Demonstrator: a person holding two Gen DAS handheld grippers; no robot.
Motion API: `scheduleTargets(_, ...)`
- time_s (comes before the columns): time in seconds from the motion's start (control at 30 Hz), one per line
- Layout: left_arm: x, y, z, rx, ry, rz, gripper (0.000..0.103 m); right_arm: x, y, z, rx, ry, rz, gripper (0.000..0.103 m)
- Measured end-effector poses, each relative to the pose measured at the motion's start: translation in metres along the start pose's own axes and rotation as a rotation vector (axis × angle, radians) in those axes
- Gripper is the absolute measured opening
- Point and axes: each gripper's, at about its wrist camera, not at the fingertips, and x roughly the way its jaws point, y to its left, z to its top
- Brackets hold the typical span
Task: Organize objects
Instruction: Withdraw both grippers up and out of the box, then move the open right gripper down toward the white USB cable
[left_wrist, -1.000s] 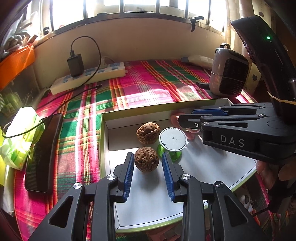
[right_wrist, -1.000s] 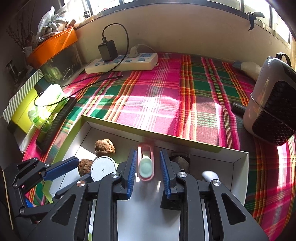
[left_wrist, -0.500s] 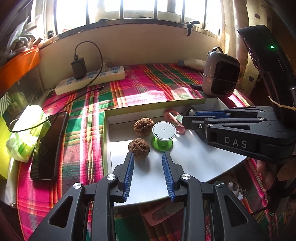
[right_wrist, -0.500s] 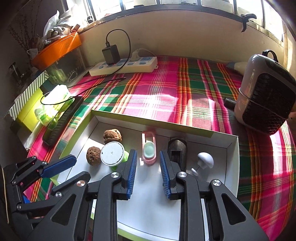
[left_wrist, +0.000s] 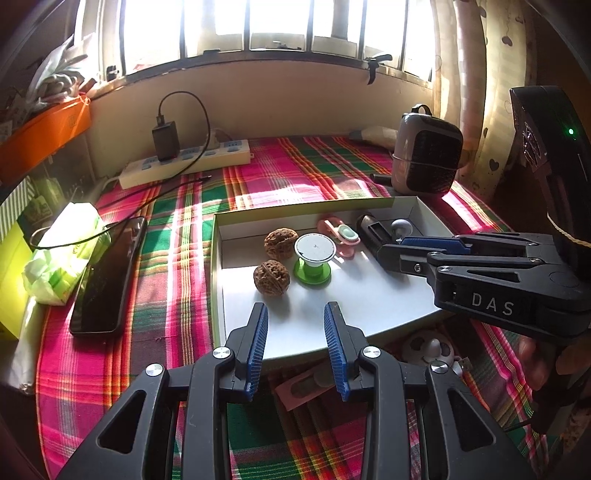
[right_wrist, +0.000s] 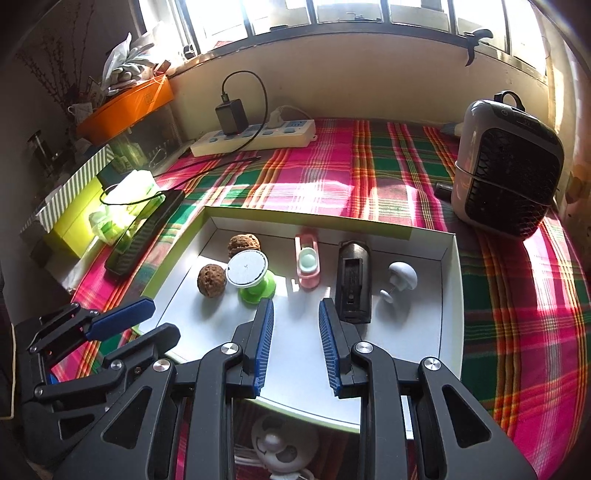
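A shallow white tray with a green rim lies on the plaid cloth. In it sit two walnuts, a green spool with a white top, a pink clip-like piece, a black oblong part and a white knob. My left gripper hangs open over the tray's near edge, short of the near walnut, with nothing between its fingers. In the right wrist view my right gripper also stands open and empty, short of the pink piece and the black part.
A black phone and a tissue pack lie left of the tray. A power strip runs along the back wall, and a small heater stands at back right. A pink item and a white round gadget lie below the tray's near edge.
Both grippers have drawn back and slightly up from the tray. The near walnut no longer sits between the left fingers, nor the pink piece between the right ones.
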Motion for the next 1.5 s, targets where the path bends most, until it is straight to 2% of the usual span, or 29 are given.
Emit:
scheduleTargets(0.43, -0.016, -0.004, -0.016, 0.007, -0.01, -0.013, 0.03, -0.025, 0.002, -0.022, 0.004, -0.036, 0.011, 0.027)
scheduleTargets(1.13, -0.01, 0.012, -0.044, -0.027, 0.045, -0.059, 0.034, -0.045, -0.002, -0.057, 0.0, -0.051, 0.02, 0.027)
scheduleTargets(1.27, -0.007, 0.01, -0.045, -0.017, 0.059, -0.088, 0.035, -0.045, -0.006, -0.064, 0.011, -0.045, 0.028, 0.035)
scheduleTargets(1.5, 0.001, 0.009, -0.044, -0.013, 0.077, -0.081, 0.036, -0.041, -0.007, -0.075, 0.003, -0.024, 0.048, 0.036)
